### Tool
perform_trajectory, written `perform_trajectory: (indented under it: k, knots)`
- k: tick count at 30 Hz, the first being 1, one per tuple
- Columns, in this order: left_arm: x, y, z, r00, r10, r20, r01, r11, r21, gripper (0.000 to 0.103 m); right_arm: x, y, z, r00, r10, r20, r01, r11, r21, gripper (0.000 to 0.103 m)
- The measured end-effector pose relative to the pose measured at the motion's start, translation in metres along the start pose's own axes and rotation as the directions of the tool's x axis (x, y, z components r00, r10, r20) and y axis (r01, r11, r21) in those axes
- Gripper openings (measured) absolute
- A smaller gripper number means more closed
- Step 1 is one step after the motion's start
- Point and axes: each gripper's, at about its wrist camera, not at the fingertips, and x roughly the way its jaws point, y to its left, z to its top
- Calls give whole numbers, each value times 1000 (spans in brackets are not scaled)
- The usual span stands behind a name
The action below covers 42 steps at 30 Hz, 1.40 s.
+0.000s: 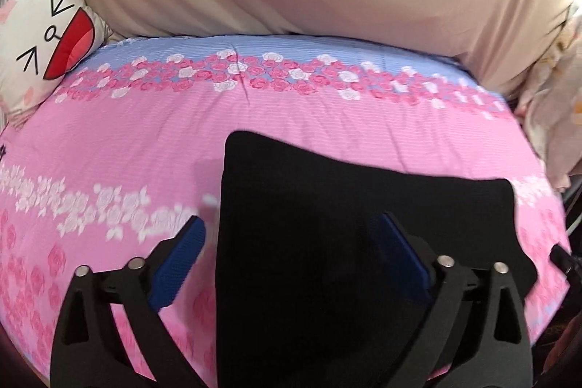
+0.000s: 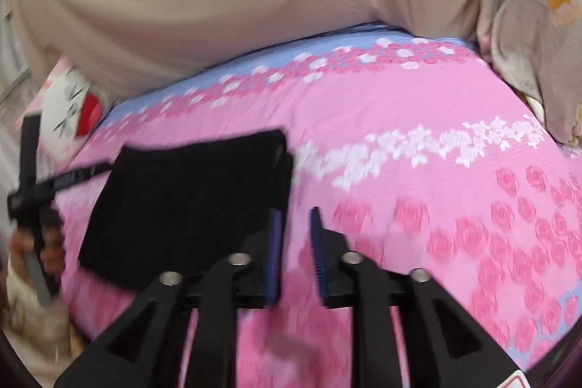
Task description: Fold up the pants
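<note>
Lying folded into a compact black rectangle, the pants (image 1: pixel 349 242) rest flat on the pink rose-print bedsheet (image 1: pixel 127 151) in the left wrist view, directly beneath the left gripper (image 1: pixel 291 264), whose blue-padded jaws stand wide apart and grasp nothing. In the right wrist view, the right gripper (image 2: pixel 294 257) hovers just beside the pants' (image 2: pixel 189 202) edge, jaws slightly parted and empty. A cartoon-face pillow (image 1: pixel 43 42) sits far left.
</note>
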Motion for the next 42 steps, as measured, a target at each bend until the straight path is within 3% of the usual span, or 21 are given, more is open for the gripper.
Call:
perform_trajectory:
  k: [2,5,7,9,13,16,20,21,23,26,29,30,32,33,35,38,41,42]
  knots:
    - [-6,-5,-10,1000,-4,-10,4,1000,11,94,14,17,-15,999,17,-44,-19,999,-42,44]
    - [-6,-16,-26,999,-13,-33,14,999,35,94,41,36,-27,997,32,-71,-38,996,-80,44]
    - [0,-24,-34,998,-8,-56,11,998,55,94,55,48,-29,998,-2,-70,-6,994,-111,42]
    - [7,-29,-41,997,10,-80,-4,997,72,94,57,55,-27,996,-51,-67,42,990,-135,32]
    - [16,-33,-50,994,71,-84,-63,994,94,96,57,33,-23,994,-69,-80,62,995,-80,27]
    - [19,-37,-54,992,105,-67,-96,988,119,98,57,24,-23,994,-19,-107,18,1000,-7,30]
    - [17,-38,-52,990,127,-62,-119,985,126,98,6,40,2,995,-68,73,68,998,-3,30]
    - [18,-38,-52,990,126,-66,-117,986,121,98,-6,48,14,990,-57,131,60,998,-15,30]
    - [20,-37,-52,990,125,-70,-117,987,111,98,-4,63,29,989,-5,150,13,998,-56,29]
    - [20,-39,-53,988,138,-67,-130,985,114,98,37,89,38,998,33,61,-25,992,-126,16]
    - [20,-38,-53,988,135,-71,-127,985,114,98,94,83,23,995,-81,-59,71,985,-159,9]
    - [20,-38,-53,989,131,-71,-123,986,114,98,103,68,18,996,-59,-62,51,991,-123,3]
    - [20,-39,-53,989,130,-70,-120,985,125,98,92,49,26,996,18,-82,-17,1000,15,0]
    - [20,-39,-53,989,133,-68,-123,984,128,98,83,48,33,998,0,-64,2,999,32,0]
    - [22,-40,-51,988,136,-69,-126,984,129,98,71,59,48,1000,-15,-17,15,1000,-11,8]
    - [25,-41,-51,989,135,-66,-126,983,132,98,79,78,68,999,38,-3,-38,998,-48,8]
    - [25,-41,-51,988,137,-67,-127,983,134,98,119,89,80,999,-8,-39,4,994,-107,8]
    - [25,-41,-51,988,135,-69,-125,983,136,98,134,86,80,997,-56,-58,49,993,-111,0]
